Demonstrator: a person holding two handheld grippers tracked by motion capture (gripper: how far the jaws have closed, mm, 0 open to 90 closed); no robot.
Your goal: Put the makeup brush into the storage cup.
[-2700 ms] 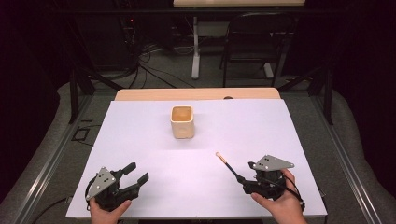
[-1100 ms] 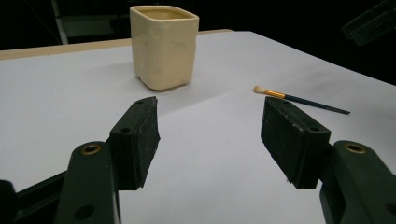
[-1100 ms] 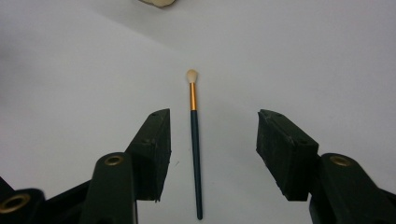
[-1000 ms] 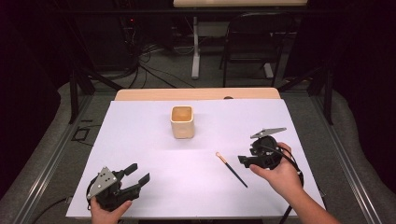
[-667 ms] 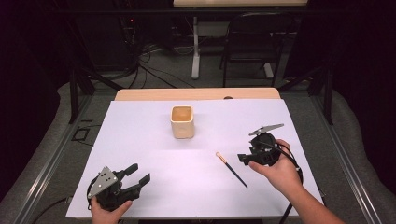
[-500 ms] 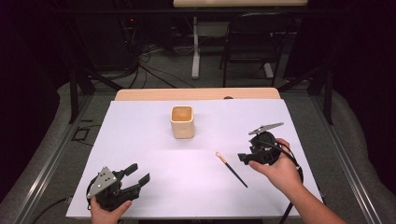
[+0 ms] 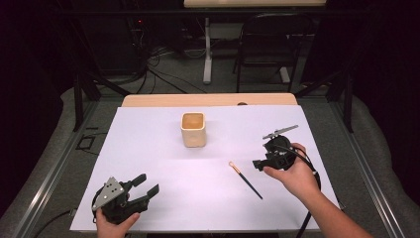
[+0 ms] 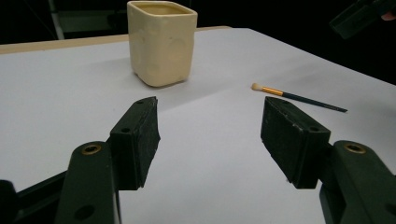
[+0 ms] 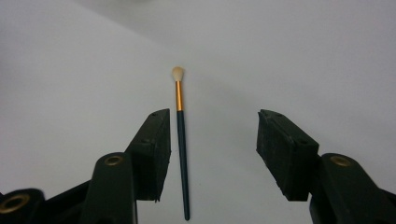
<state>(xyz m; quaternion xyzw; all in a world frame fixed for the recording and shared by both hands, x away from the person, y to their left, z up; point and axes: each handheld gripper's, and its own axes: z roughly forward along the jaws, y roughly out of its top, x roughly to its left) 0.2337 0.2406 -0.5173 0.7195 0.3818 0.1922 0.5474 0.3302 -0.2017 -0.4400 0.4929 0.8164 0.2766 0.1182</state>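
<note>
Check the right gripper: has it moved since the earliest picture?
Yes. The right gripper has gone up the table, away from the near edge and toward the cup, and now hovers open beside the brush.

No readable text — no labels, brands or numbers anywhere.

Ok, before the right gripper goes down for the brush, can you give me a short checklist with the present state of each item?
1. Right gripper jaws open: ok.
2. Brush between the jaws: ok, though close to the left-hand jaw in the right gripper view, not centred.
3. Pads touching brush: not yet, it lies free on the white table cover.
4. Cup upright, apart from brush: ok.
5. Left gripper away from brush, open: ok.
</note>
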